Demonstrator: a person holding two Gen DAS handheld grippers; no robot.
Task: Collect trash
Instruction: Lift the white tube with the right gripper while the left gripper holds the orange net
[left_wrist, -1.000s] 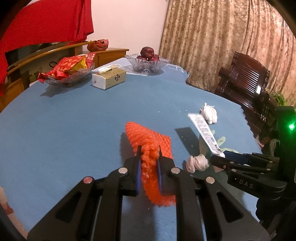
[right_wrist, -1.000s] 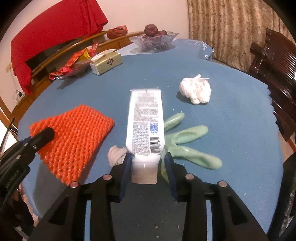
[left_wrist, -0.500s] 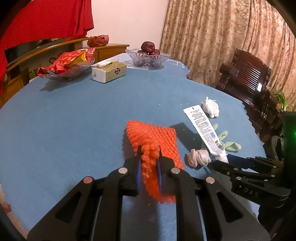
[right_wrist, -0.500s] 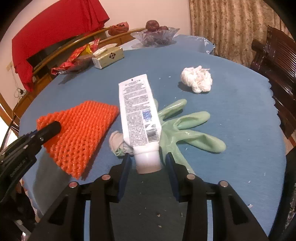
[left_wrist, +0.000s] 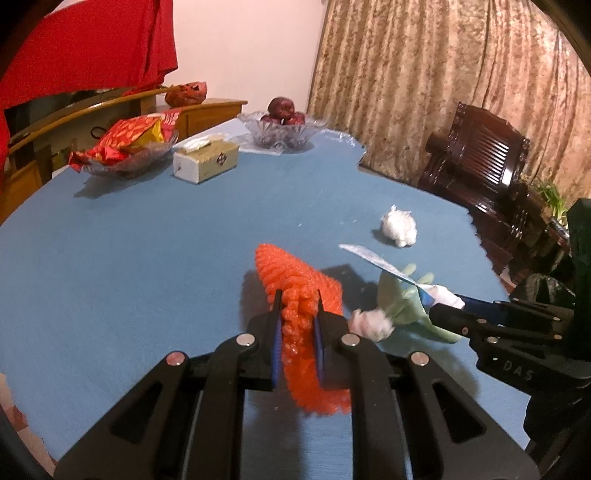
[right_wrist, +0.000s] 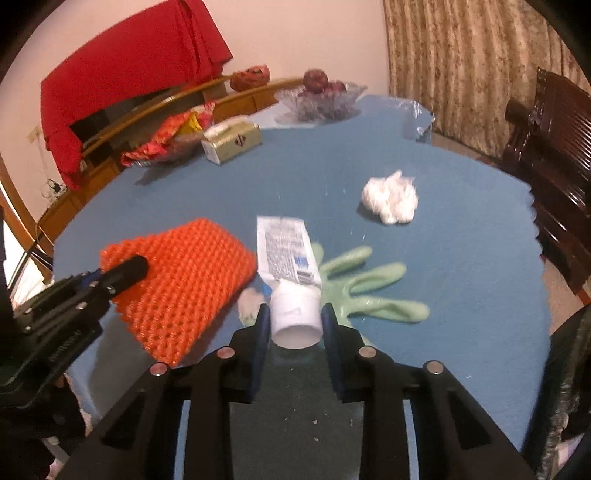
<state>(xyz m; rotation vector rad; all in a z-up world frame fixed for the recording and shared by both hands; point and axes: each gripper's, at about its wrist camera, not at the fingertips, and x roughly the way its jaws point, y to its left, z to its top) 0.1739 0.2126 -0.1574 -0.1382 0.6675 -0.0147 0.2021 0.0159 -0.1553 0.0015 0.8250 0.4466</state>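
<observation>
The orange foam net (left_wrist: 295, 325) was pinched upright between the pads of the left gripper (left_wrist: 297, 314), its far end trailing down toward the blue table (left_wrist: 147, 258). The white tube (right_wrist: 286, 254) was carried by its cap end between the jaws of the right gripper (right_wrist: 295, 314), which were closing on the cap; the pads stood against both of its sides (a sliver of gap on the right could not be ruled out in the blur). In the left wrist view the tube was seen lifted clear of the cloth, above the green glove (left_wrist: 406, 299) lying flat on the table. A small crumpled wad (left_wrist: 369, 321) lay between the net and the glove, and a larger white tissue ball (right_wrist: 389, 197) sat farther off, well apart from both grippers. At the far edge a tissue box (left_wrist: 205, 162), a snack dish (left_wrist: 125, 155) and a glass fruit bowl (left_wrist: 282, 129) were lined up.
</observation>
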